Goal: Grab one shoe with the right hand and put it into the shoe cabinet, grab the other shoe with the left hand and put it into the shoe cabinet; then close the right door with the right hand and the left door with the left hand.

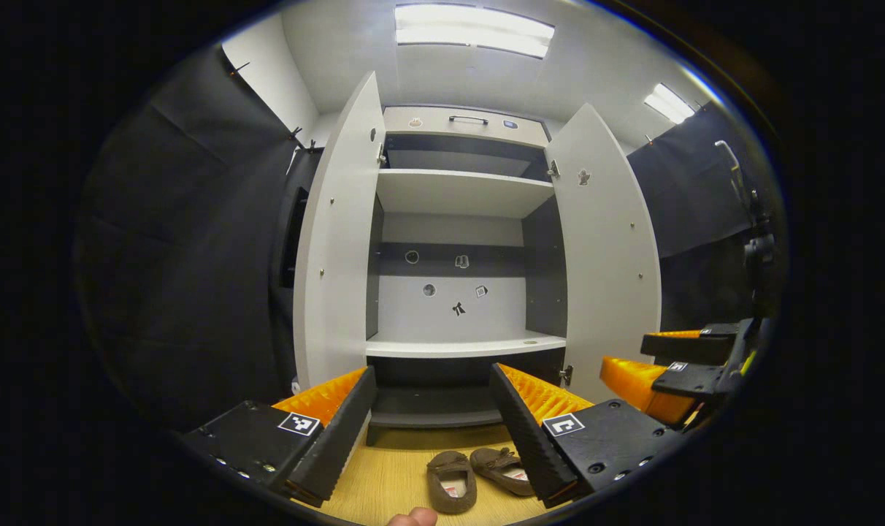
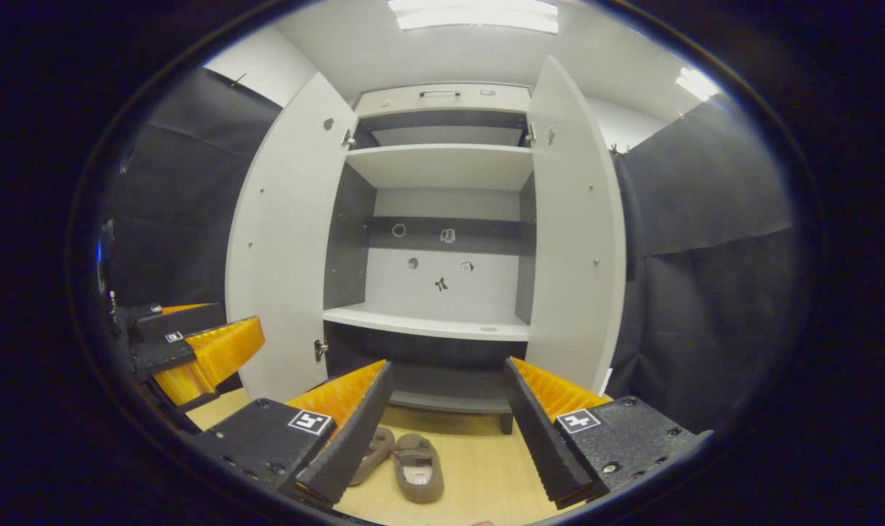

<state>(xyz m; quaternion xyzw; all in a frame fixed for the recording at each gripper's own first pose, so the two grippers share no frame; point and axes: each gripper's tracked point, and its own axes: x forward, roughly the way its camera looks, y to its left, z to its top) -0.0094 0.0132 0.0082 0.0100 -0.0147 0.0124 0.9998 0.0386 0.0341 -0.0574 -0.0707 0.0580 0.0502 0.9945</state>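
- Left gripper view: left gripper (image 1: 434, 420) is seen spread wide, nothing between the fingers. Two shoes (image 1: 479, 475) lie side by side on the wood floor (image 1: 384, 475) in front of the cabinet (image 1: 461, 241), openings up. Right gripper (image 1: 676, 372) is seen at the right edge; its state cannot be told here.
- Shoes are judged soft, light slippers, easily squashed; the heel rim or side wall is judged the best place to pinch.
- Both doors are seen swung open; shelves bare, lower shelf (image 1: 464, 343) reachable.
- Right gripper view: right gripper (image 2: 446, 424) is seen spread, empty. Shoes (image 2: 417, 456) lie on the floor just beyond its left finger, one partly hidden. Left gripper (image 2: 194, 351) is seen at left, apart from the left door (image 2: 282, 241).
- Floor is judged smooth and flat; black cloth walls close in on both sides.
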